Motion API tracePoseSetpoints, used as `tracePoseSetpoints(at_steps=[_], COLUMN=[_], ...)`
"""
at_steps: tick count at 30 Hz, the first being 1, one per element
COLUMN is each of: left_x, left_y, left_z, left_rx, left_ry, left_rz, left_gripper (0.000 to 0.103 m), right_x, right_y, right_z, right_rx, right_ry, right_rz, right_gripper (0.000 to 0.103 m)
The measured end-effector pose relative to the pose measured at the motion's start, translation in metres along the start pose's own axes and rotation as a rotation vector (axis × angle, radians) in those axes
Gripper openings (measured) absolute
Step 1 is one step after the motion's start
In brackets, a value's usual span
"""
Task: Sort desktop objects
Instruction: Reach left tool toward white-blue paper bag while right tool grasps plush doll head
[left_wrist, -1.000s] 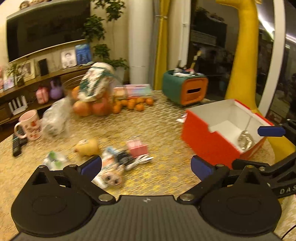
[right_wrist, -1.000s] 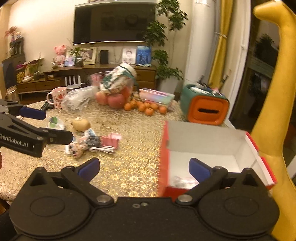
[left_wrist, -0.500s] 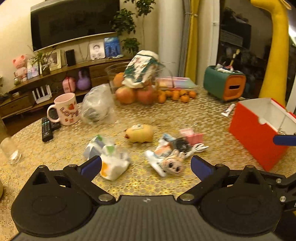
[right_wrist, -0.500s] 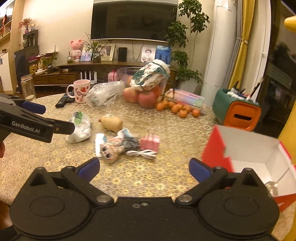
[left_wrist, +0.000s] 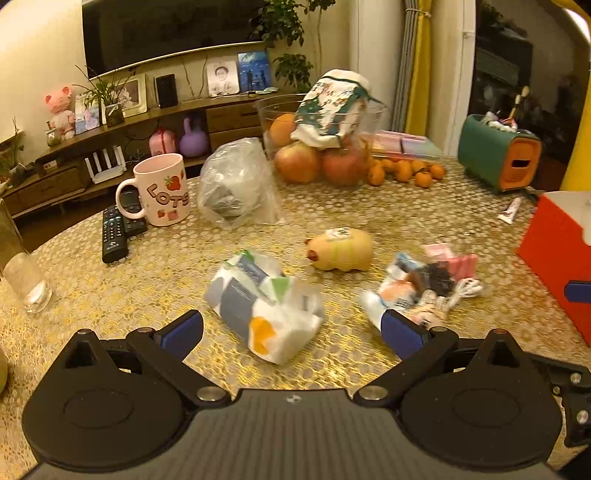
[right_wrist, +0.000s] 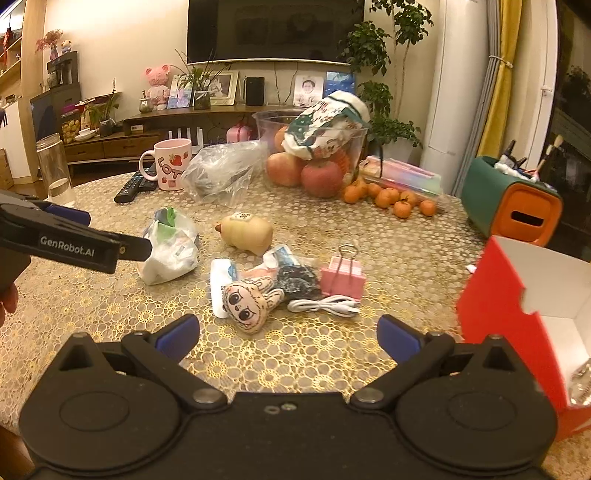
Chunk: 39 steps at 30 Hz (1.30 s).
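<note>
Both tongs wide open w/ nothing in them. Left gripper (left_wrist: 291, 328) hangs right over the plastic bag (left_wrist: 264, 312), which lies diagonally btwn its tips, so imo left's nearer. Right gripper (right_wrist: 288, 332) faces the doll (right_wrist: 249, 306); red box (right_wrist: 517, 314) off to its right.
</note>
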<state>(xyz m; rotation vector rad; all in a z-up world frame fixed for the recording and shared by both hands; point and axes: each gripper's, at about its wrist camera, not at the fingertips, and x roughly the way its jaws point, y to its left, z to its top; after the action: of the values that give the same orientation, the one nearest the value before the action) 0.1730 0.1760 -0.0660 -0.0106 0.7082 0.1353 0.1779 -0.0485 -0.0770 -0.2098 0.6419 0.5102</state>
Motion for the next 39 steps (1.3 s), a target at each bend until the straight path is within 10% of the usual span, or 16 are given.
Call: tracePoseSetpoints(at_steps=[39], left_x=[0.146], left_y=[0.03], left_z=[0.036], left_rx=[-0.19], left_ry=[0.348], left_rz=[0.098], left_gripper=[0.102], right_x=[0.101], right_y=[0.024], right_z=[-0.002], right_rx=[-0.038], right_ry=[0.07], right_rz=[0.031], right_gripper=[0.084])
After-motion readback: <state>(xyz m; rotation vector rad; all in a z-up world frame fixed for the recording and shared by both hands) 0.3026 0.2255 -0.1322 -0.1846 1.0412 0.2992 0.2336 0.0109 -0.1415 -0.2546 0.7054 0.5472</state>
